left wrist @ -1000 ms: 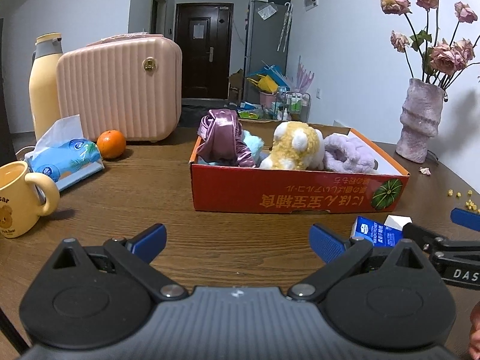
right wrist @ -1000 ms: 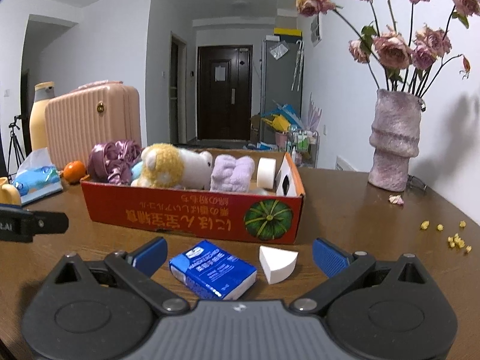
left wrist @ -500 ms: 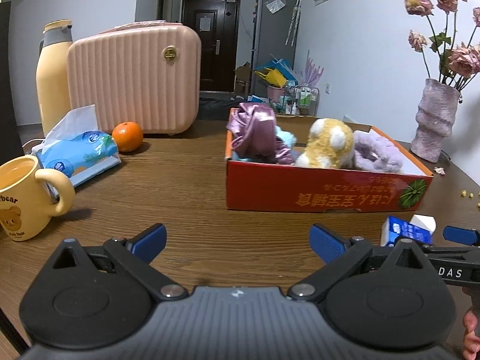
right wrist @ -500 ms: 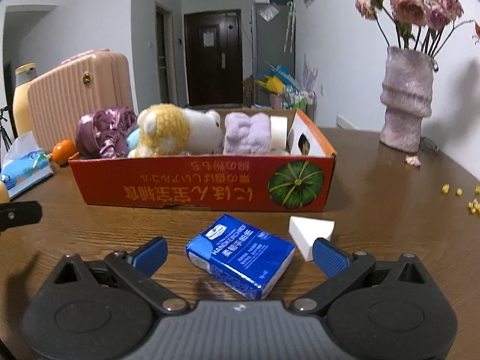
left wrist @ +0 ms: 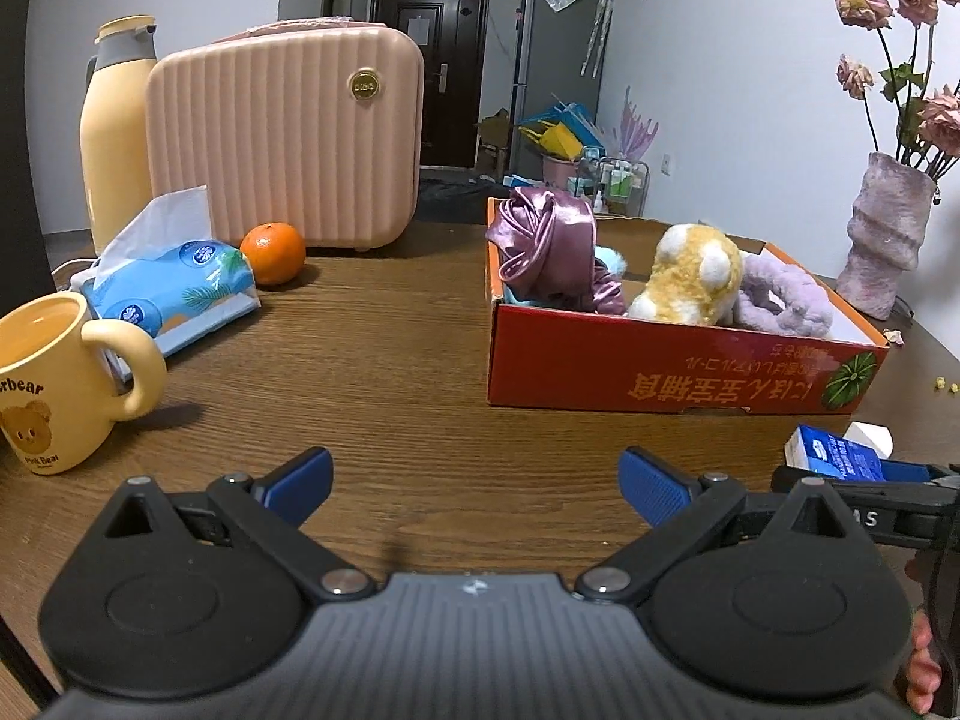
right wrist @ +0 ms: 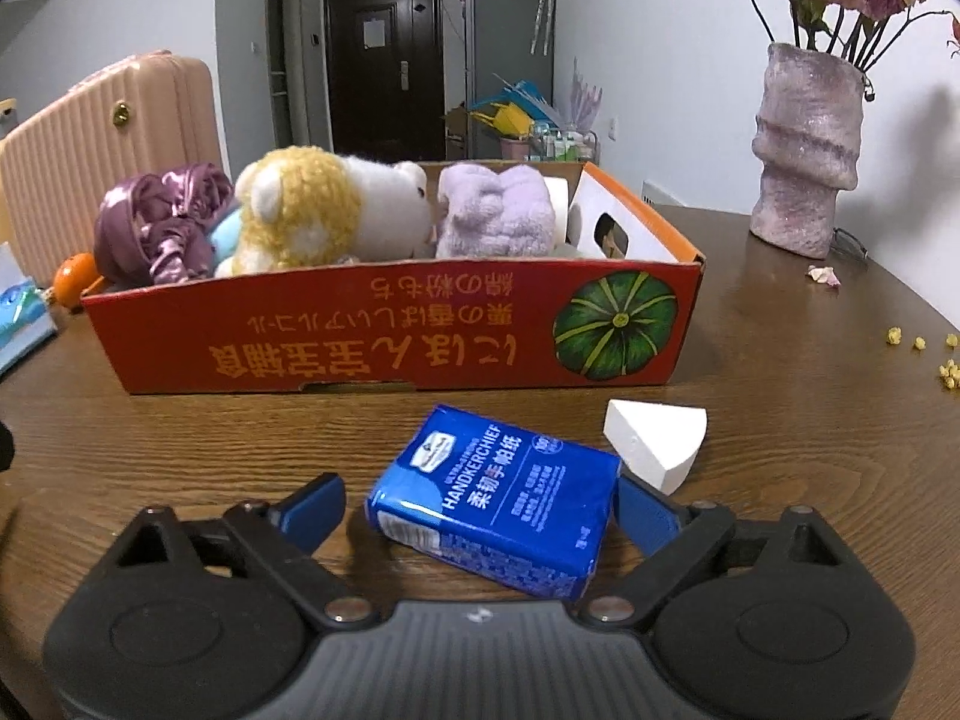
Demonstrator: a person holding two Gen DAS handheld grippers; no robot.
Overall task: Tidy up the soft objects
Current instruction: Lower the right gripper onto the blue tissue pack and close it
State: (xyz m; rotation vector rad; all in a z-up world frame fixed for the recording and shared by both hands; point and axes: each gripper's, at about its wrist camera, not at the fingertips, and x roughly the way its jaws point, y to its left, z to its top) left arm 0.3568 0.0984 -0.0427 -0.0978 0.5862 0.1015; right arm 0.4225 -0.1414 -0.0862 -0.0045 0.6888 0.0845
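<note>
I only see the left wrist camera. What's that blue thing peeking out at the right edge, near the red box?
Observer: It's a blue tissue pack with HANDKERCHIEF printed on top.
Operator: Is the other tool grabbing it?
Observer: Not yet. The right tool is open around the pack.
Operator: Is anything hiding in the box?
Observer: Yes, a white roll stands behind the fluffy purple thing.
</note>
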